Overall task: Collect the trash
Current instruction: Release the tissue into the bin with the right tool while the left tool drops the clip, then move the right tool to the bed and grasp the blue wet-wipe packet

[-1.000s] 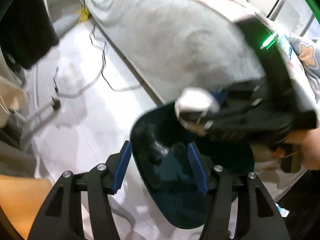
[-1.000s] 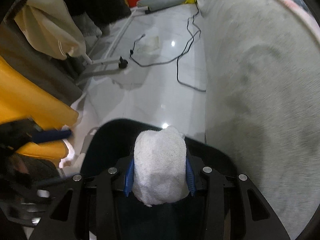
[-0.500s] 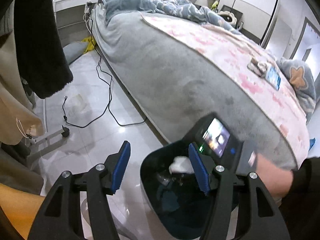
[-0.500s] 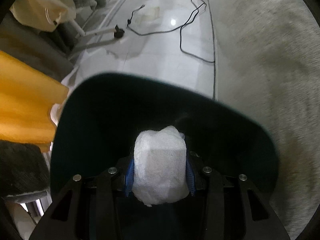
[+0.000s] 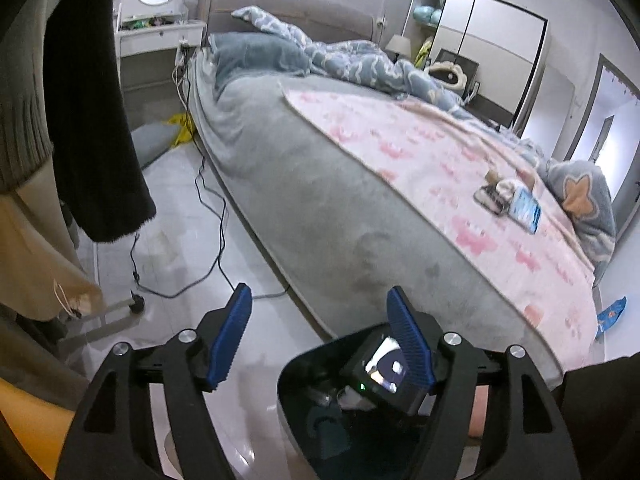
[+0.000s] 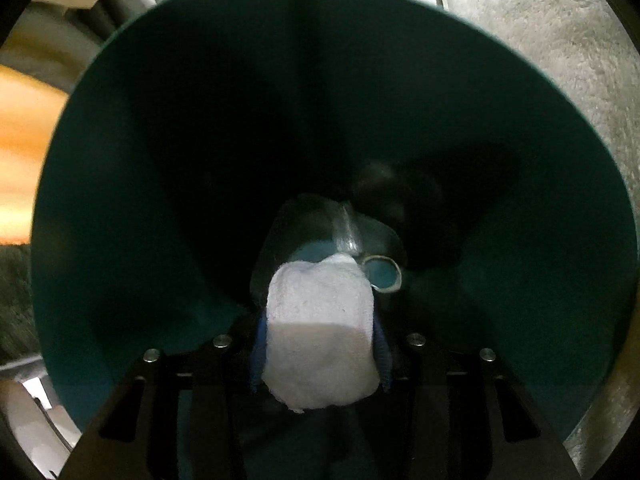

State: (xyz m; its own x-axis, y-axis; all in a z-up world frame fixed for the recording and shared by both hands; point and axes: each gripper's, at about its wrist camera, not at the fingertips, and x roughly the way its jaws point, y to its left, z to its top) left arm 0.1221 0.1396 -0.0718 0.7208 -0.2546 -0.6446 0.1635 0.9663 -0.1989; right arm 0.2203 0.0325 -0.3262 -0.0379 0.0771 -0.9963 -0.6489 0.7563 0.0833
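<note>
My right gripper point(image 6: 320, 344) is shut on a crumpled white tissue wad point(image 6: 320, 332) and holds it inside the mouth of a dark green trash bin point(image 6: 120, 160). A clear plastic bottle point(image 6: 360, 248) lies at the bin's bottom. In the left wrist view the same bin point(image 5: 304, 392) stands on the floor beside the bed, with the right gripper's body and its lit screen point(image 5: 384, 368) lowered into it. My left gripper point(image 5: 320, 332) is open and empty, held above the bin's near rim.
A large bed point(image 5: 360, 208) with a grey cover and pink blanket fills the right side; small items and a blue packet point(image 5: 524, 206) lie on it. Black cables point(image 5: 216, 240) trail over the white floor. Hanging clothes point(image 5: 92, 120) are at left. A blue wrapper point(image 5: 610, 316) lies at the far right.
My right gripper has gone down into the bin with the tissue still held. The left gripper has tilted up and back, so more of the bed and room shows.
</note>
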